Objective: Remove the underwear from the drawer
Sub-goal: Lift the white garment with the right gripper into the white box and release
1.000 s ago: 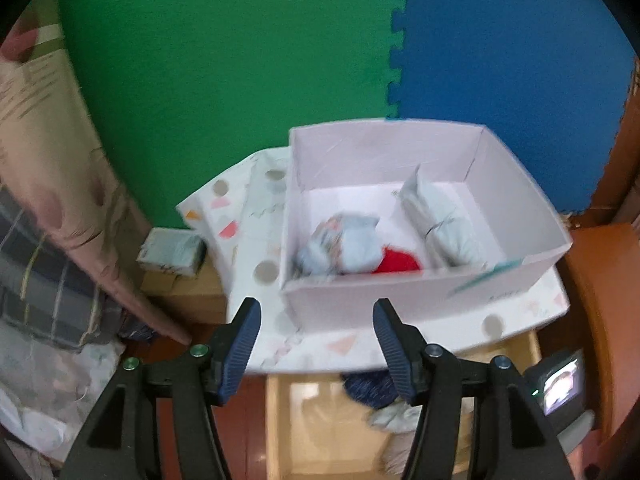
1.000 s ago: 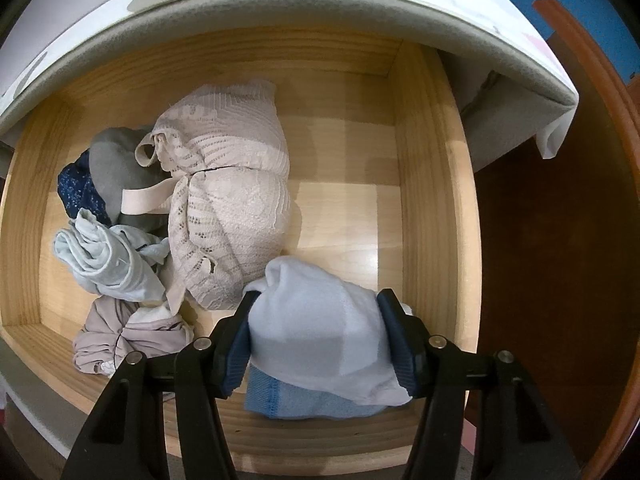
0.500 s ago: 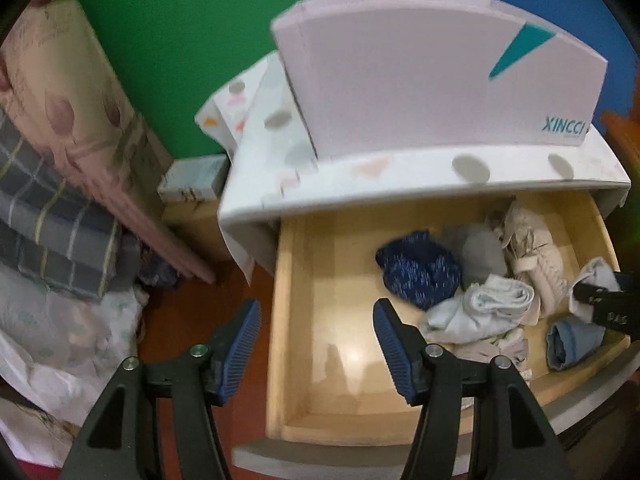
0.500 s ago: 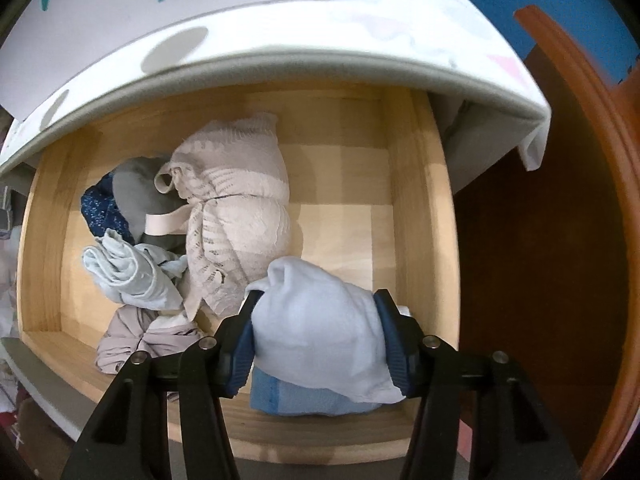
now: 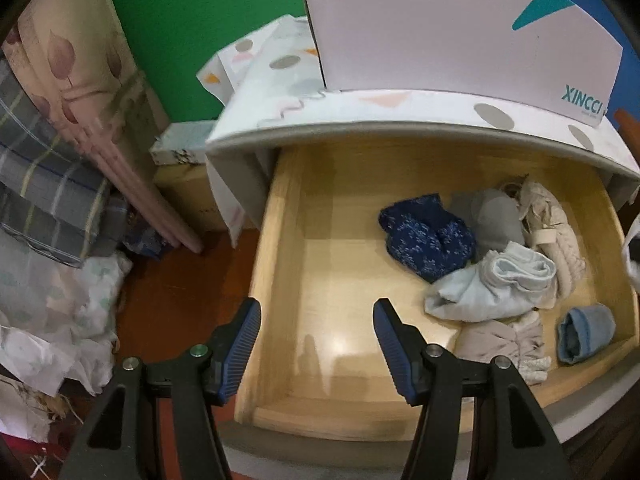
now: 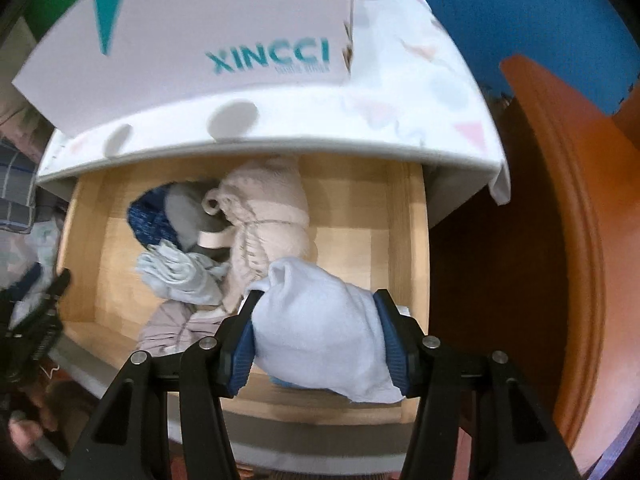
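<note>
The pale blue underwear (image 6: 320,328) is pinched between the two blue pads of the right gripper (image 6: 318,340), above the near right part of the open wooden drawer (image 5: 280,240). Its long axis is laid across the jaws, from left to right, with a small peak of cloth pointing to the far side and a loose corner hanging down at the near right. The jaws of the left gripper (image 5: 318,344) are spread with nothing between them, over the bare left half of the drawer. In the right half are seen a dark blue patterned piece (image 5: 426,236), a grey piece (image 5: 490,216), a cream lace garment (image 5: 554,232), a light blue bundle (image 5: 496,286) and a small blue roll (image 5: 586,332). Compared with one second before, the held underwear is lifted higher out of the drawer, so that the white XINCCI box (image 6: 200,40) on the top is now seen by the right camera. The left camera, which looked down into that box before, is now lowered in front of the drawer.
</note>
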